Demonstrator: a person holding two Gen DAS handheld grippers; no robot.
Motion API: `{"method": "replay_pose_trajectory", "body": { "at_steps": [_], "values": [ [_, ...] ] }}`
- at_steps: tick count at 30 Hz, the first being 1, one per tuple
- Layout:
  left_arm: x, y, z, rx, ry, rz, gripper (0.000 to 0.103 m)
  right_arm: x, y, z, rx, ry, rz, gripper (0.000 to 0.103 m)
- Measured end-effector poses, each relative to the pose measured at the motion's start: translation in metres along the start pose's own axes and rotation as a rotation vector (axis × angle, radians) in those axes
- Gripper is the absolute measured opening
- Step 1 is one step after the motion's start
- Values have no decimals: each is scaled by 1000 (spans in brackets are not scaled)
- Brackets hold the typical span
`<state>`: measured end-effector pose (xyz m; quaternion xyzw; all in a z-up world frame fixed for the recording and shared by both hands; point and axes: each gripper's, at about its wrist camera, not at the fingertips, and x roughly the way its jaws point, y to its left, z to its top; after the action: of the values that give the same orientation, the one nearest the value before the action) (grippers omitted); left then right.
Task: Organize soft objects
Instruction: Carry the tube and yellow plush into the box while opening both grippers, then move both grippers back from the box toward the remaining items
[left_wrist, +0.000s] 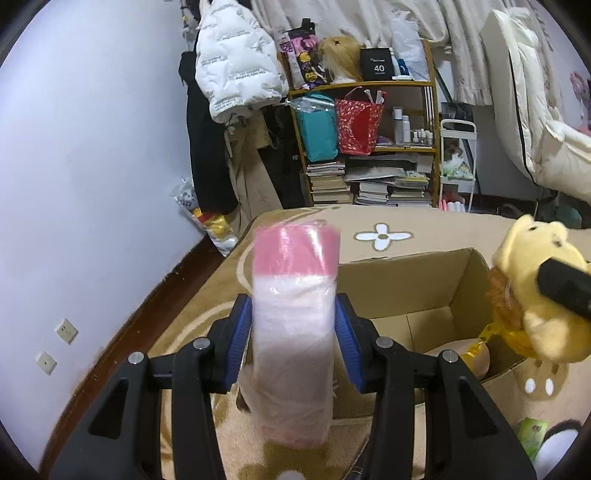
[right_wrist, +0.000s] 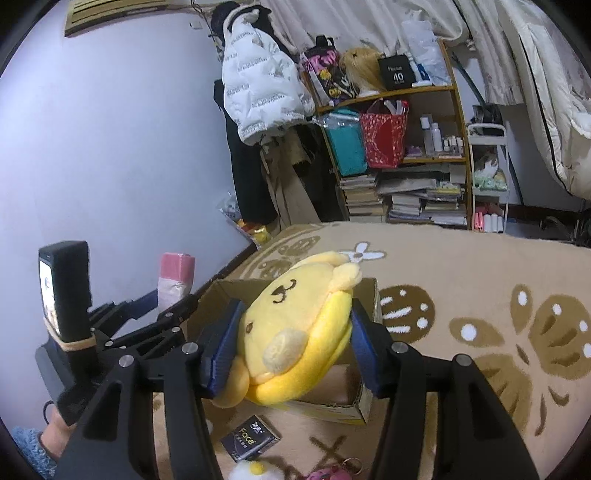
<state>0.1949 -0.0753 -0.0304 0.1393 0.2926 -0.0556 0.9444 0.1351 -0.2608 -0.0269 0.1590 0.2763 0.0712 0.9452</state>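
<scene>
My left gripper (left_wrist: 291, 332) is shut on a pink and white soft roll wrapped in clear plastic (left_wrist: 293, 314), held upright just left of an open cardboard box (left_wrist: 399, 284). The roll also shows in the right wrist view (right_wrist: 175, 275). My right gripper (right_wrist: 295, 343) is shut on a yellow plush dog (right_wrist: 295, 328) and holds it above the box (right_wrist: 221, 299). The plush shows at the right edge of the left wrist view (left_wrist: 532, 288). A beige rounded thing (left_wrist: 465, 356) lies inside the box.
The box stands on a beige patterned rug (right_wrist: 461, 280). A black packet (right_wrist: 251, 437), a white and yellow plush (right_wrist: 247, 470) and a pink keychain toy (right_wrist: 332, 472) lie in front of it. A cluttered shelf (right_wrist: 406, 155) and hanging coats (right_wrist: 258, 88) stand behind.
</scene>
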Motion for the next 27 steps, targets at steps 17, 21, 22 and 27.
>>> {"method": "replay_pose_trajectory", "body": {
  "at_steps": [17, 21, 22, 27],
  "values": [
    [-3, 31, 4, -112, -8, 42, 97, 20, -5, -10, -11, 75, 2, 83],
    [-6, 45, 2, -158, -10, 64, 102, 18, -6, -11, 8, 75, 2, 94],
    [-7, 48, 1, -166, -9, 66, 102, 17, -6, -11, 8, 76, 1, 96],
    [-11, 53, -1, -174, -2, 64, 102, 15, -9, -12, 19, 87, -4, 103]
  ]
}}
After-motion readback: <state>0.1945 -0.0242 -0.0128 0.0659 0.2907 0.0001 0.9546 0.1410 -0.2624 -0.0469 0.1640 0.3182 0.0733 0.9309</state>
